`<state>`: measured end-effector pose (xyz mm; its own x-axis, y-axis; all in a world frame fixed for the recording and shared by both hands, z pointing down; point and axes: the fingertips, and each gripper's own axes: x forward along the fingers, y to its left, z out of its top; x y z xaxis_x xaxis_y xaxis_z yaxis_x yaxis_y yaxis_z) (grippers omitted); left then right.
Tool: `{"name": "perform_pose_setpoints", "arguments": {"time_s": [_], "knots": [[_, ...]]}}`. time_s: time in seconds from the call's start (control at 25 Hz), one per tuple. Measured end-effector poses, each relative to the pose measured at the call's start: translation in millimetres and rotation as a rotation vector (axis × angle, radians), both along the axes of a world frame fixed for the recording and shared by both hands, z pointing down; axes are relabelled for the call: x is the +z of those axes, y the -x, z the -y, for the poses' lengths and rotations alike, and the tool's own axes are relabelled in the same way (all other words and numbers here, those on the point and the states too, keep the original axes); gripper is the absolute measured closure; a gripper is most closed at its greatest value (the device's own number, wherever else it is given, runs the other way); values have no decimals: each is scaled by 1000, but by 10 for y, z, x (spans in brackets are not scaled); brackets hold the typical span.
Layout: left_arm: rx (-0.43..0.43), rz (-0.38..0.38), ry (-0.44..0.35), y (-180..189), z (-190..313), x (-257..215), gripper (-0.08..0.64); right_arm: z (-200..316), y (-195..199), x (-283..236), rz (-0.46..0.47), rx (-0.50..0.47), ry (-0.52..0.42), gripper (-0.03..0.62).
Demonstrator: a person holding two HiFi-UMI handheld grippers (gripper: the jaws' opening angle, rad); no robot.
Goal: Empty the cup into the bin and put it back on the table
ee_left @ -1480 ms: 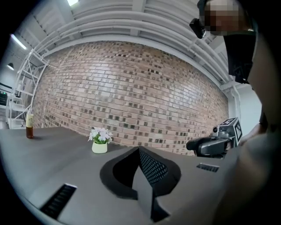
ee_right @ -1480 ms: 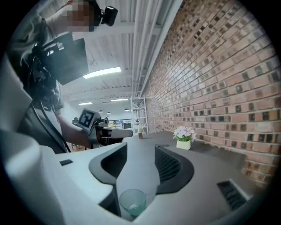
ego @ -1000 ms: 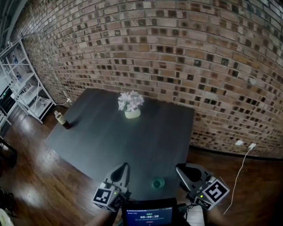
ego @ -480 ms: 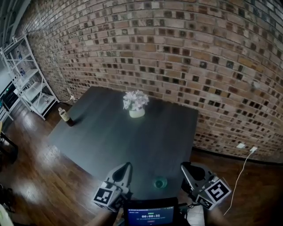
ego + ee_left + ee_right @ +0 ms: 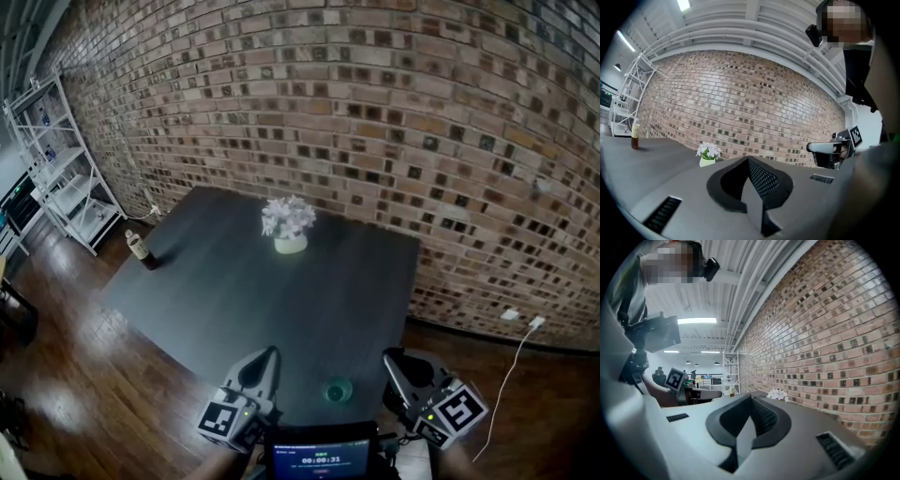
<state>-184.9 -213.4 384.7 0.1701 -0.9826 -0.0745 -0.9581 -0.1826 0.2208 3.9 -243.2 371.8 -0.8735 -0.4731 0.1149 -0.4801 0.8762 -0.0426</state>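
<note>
The small greenish cup [image 5: 337,389] stands upright on the dark table [image 5: 234,291], close to its near edge, between the two grippers and touched by neither. The left gripper [image 5: 263,362] and the right gripper [image 5: 397,367] hover just beside it, each with its jaws pressed together on nothing. What the cup holds is too small to tell and no bin shows, so this fits a cup waiting to be carried off as well as one emptied and set back. Any grasp would need the jaws parted, with care at that near edge. A flower pot [image 5: 290,228] sits far off and a bottle [image 5: 139,248] at the left corner. Wooden floor [image 5: 84,375] opens to the left, and the brick wall [image 5: 394,122] hems the far side.
</note>
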Motion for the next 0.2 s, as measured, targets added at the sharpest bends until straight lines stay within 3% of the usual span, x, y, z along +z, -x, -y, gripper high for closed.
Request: {"name": "perform_pose_setpoints", "arguments": {"time_s": [0.2], "knots": [[6,45,-22,-74,13,-108,558,31,-60,20,2,5,12,592]]}}
